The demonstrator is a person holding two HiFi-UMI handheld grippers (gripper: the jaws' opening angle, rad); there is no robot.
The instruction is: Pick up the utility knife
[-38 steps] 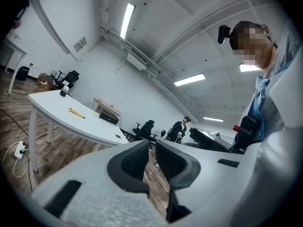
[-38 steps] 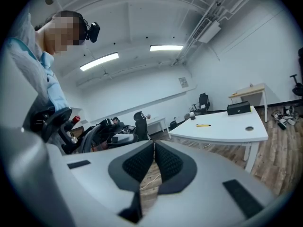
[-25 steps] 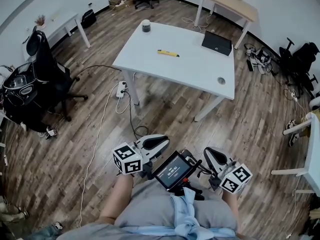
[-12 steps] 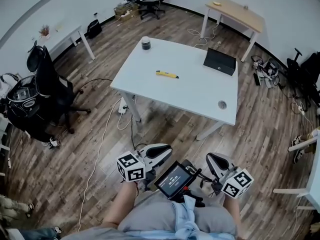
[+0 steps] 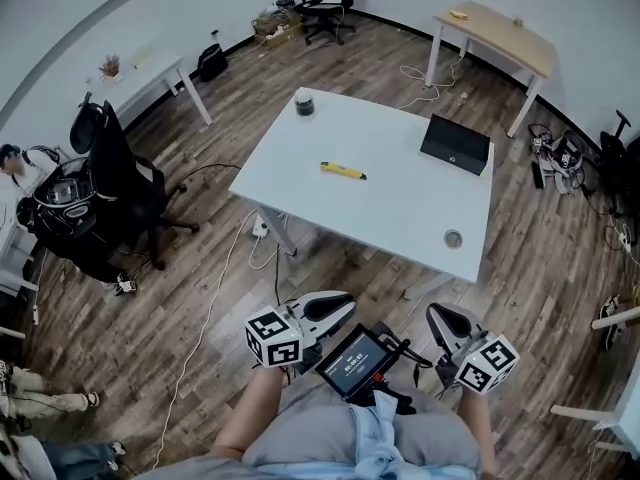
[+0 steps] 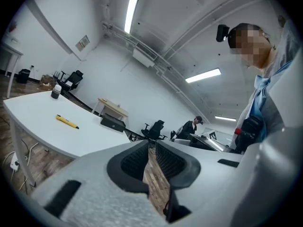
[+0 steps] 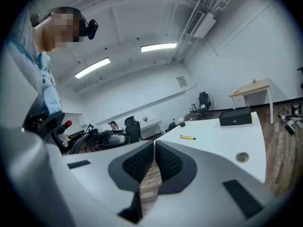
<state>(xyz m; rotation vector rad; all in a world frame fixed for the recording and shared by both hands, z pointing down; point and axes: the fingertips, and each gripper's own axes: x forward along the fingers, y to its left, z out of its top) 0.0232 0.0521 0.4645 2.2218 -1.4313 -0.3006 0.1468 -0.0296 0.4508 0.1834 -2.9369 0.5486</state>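
Wooden floor underfoot, white worktop [image 5: 405,218] ahead, utility knife [image 5: 343,171] lying flat left of its middle. Left gripper [image 5: 345,300] and right gripper [image 5: 437,315] hang empty, jaws pinched narrow; arriving like that would likely shove the knife skidding.

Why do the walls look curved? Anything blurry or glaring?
Head view: the wide lens bows floorboards and walls; the table is evenly lit, the utility knife sharp. Left gripper view and right gripper view: dark round border, glaring ceiling strip lights, only blur a privacy mosaic.
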